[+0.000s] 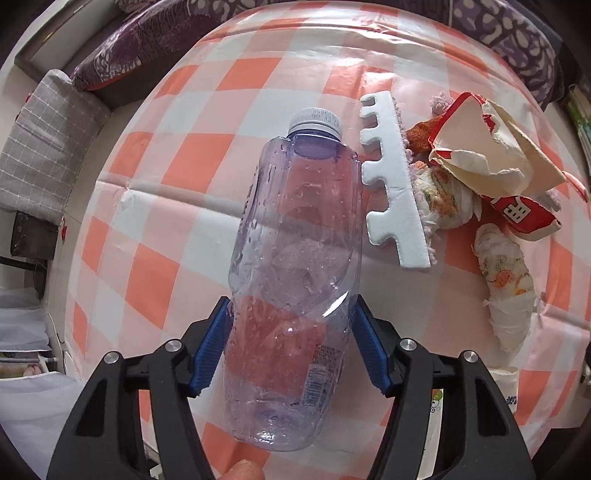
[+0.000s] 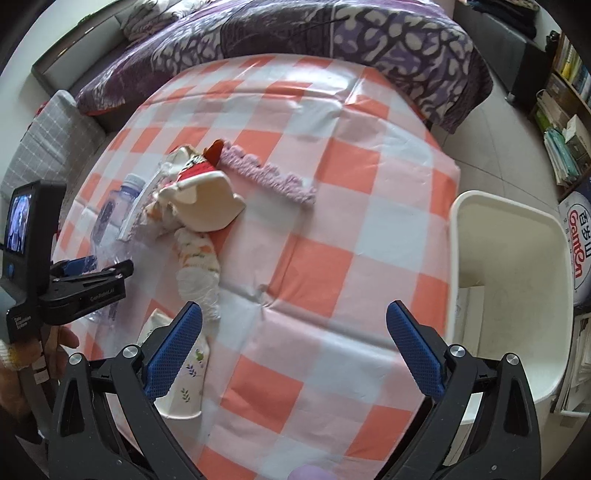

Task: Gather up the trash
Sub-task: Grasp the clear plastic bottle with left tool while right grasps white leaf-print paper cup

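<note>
My left gripper (image 1: 290, 345) is shut on a clear empty plastic bottle (image 1: 295, 266) with a white cap, gripping its lower body. In the right wrist view the left gripper (image 2: 92, 273) and bottle (image 2: 118, 206) are at the table's left. My right gripper (image 2: 293, 349) is open and empty above the checked tablecloth (image 2: 332, 258). Trash lies in a heap: a white foam comb-shaped strip (image 1: 391, 184), a torn red-and-cream paper carton (image 1: 487, 147), crumpled printed tissues (image 1: 506, 280). A white bin (image 2: 509, 295) stands at the table's right edge.
A paper cup (image 2: 184, 373) with a leaf print lies by my right gripper's left finger. A purple knitted strip (image 2: 269, 173) lies on the cloth. A bed with a purple quilt (image 2: 332, 33) is behind the table. Bookshelves (image 2: 565, 122) stand at the right.
</note>
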A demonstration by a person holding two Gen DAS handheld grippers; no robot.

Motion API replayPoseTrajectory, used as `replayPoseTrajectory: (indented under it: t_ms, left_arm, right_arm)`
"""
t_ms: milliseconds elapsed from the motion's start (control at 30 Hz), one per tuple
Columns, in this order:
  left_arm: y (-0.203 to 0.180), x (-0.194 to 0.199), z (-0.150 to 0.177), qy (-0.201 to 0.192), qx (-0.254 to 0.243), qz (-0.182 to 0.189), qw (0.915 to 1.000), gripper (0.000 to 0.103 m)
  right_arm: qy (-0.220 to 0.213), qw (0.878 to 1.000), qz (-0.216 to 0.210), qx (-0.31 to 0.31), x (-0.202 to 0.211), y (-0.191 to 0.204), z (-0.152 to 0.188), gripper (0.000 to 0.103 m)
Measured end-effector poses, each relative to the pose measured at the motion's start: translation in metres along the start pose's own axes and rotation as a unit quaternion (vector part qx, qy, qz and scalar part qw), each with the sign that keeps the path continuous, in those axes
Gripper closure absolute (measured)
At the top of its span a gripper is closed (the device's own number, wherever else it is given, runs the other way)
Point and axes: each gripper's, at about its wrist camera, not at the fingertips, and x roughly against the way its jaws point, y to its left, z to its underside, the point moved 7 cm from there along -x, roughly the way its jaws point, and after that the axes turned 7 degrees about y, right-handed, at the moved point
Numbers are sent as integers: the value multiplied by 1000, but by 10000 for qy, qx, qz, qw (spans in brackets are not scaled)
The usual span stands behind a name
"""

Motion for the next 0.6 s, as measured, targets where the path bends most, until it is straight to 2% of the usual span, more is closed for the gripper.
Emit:
replayPoseTrajectory:
  t_ms: [200,333,500,600]
  left_arm:
    - [27,12,2,-243,354,75,9990,40]
    - [46,24,1,-417,694,188,9965,40]
    - [60,39,2,-583,1077,304,9920,42]
    - [66,45,3,-665,1231,300,9897,42]
  right_arm:
    - [318,9984,-321,350,-14,38,17,7]
    - [545,9965,-381,504,-26,56,29,7]
    - [870,9942,-561,290,-43,71,42,7]
    - [825,9948,-559,206,-46,81,46,7]
